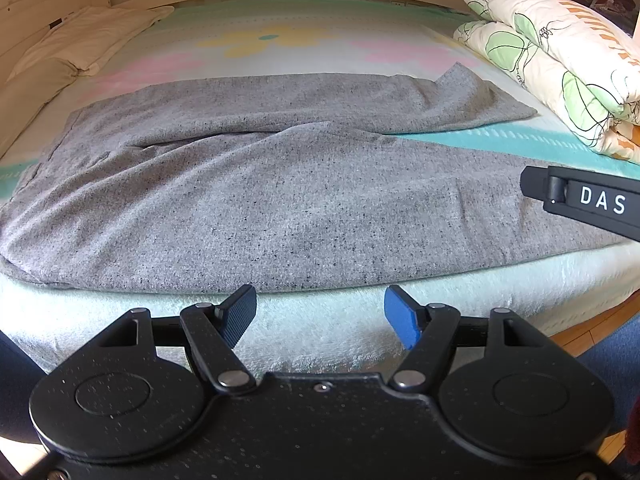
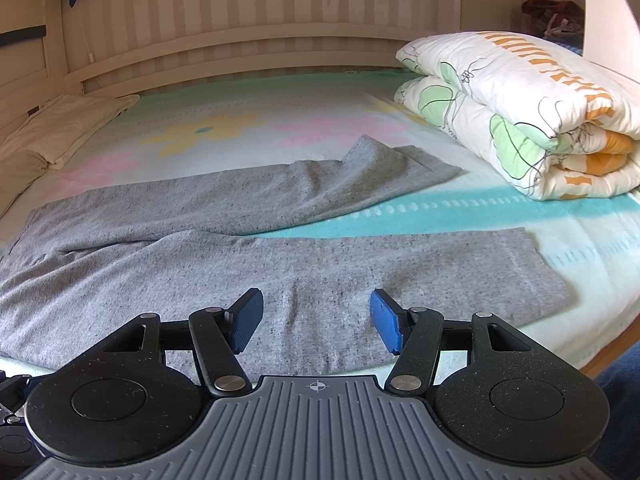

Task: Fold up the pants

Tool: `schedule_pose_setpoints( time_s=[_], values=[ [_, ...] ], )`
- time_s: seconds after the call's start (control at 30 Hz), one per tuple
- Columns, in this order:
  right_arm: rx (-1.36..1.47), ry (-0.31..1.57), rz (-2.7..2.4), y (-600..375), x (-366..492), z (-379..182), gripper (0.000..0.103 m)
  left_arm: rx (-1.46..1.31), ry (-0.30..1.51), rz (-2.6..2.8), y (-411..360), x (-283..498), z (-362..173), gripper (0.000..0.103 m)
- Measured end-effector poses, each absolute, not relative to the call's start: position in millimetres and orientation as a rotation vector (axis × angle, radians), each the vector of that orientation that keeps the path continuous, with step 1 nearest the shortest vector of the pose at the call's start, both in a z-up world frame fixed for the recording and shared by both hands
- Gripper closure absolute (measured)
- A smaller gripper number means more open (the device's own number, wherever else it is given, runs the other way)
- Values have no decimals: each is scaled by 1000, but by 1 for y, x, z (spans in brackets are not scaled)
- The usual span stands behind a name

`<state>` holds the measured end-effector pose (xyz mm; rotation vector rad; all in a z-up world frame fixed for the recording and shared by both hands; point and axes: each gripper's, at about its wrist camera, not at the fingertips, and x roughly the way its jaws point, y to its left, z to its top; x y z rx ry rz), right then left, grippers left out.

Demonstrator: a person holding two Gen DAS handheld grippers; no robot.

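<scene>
Grey speckled pants (image 1: 256, 196) lie spread flat on the bed, waist at the left, both legs running right and splayed apart. They also show in the right wrist view (image 2: 280, 264). My left gripper (image 1: 320, 312) is open and empty, just short of the pants' near edge, over the bed's front edge. My right gripper (image 2: 316, 320) is open and empty, hovering over the near leg. The far leg's hem (image 2: 404, 168) is rumpled. Part of the right gripper's body (image 1: 588, 200) shows at the left wrist view's right edge.
A folded floral duvet (image 2: 532, 120) sits at the bed's right side, also in the left wrist view (image 1: 560, 60). A cream pillow (image 2: 64, 128) lies at the left. A wooden headboard (image 2: 240, 52) runs along the back. The flowered bedsheet (image 2: 240, 128) lies beyond the pants.
</scene>
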<state>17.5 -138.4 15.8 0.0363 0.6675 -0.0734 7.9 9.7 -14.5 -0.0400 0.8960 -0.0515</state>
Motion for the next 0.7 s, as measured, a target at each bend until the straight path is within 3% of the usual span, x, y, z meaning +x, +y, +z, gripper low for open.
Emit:
schedule_pose_setpoints(
  time_s=[0.7],
  values=[
    [58,713,-50,-134,23,21,46,-25,907,-16,28,19,-2,32]
  ],
)
